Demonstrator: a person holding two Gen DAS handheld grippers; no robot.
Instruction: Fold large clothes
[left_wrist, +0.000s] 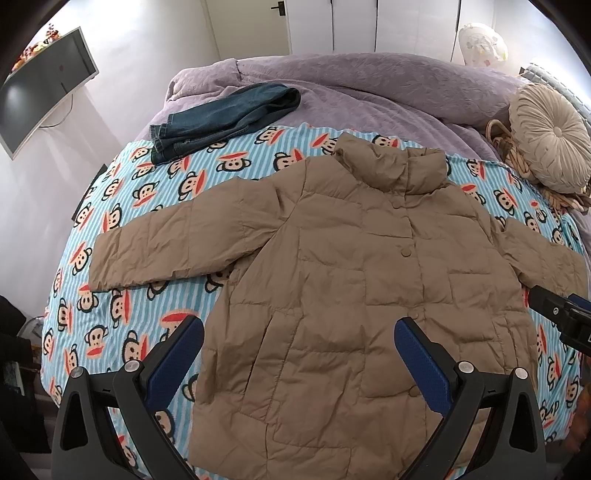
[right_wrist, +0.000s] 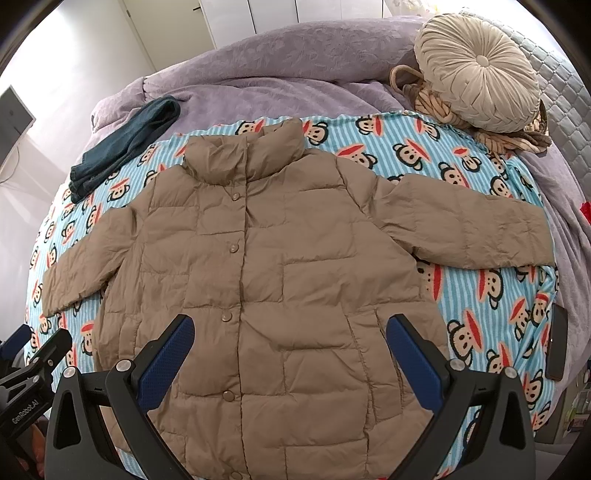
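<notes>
A tan quilted puffer jacket (left_wrist: 332, 258) lies flat and front-up on a blue striped monkey-print blanket (left_wrist: 122, 306), sleeves spread to both sides, snaps closed. It also shows in the right wrist view (right_wrist: 266, 266). My left gripper (left_wrist: 299, 332) is open and empty, hovering above the jacket's lower hem. My right gripper (right_wrist: 290, 330) is open and empty, above the lower front. The right gripper shows at the right edge of the left wrist view (left_wrist: 561, 314); the left gripper shows at the left edge of the right wrist view (right_wrist: 33, 362).
Folded blue jeans (left_wrist: 221, 118) lie at the blanket's far left corner. A round beige cushion (right_wrist: 480, 70) sits on a woven rope item (right_wrist: 432, 99) at the far right. A purple quilt (left_wrist: 369, 81) covers the bed behind. A dark phone (right_wrist: 556, 343) lies at the blanket's right edge.
</notes>
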